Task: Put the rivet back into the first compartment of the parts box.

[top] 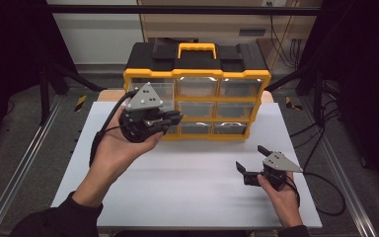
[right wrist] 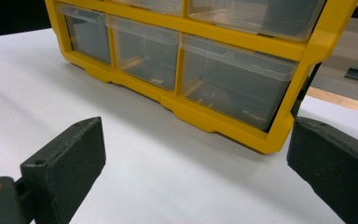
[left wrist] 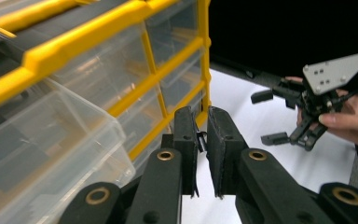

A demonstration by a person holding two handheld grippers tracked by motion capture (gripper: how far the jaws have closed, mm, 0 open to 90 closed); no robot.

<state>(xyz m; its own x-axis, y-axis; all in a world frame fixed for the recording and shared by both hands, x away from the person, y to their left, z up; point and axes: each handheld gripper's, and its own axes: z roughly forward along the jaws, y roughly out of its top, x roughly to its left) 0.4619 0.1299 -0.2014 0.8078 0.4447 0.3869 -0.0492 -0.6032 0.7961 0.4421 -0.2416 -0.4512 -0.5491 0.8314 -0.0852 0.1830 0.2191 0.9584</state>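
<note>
Yellow organizer (top: 196, 94) beside left tool (top: 170, 120)

Dim room with dark sides; overhead light brightens the white tabletop (top: 187, 173) and puts glare on the clear drawers (top: 197, 86). Soft shadows lie beneath the organizer (right wrist: 242, 126). Near claw parts look blurred.

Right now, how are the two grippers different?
The left gripper has its jaws nearly shut with nothing between them; the right gripper has its jaws wide open. The left one is held up against the yellow drawer box; the right one sits low over the white table, away from it. Both are black with a grey plate on top.
</note>
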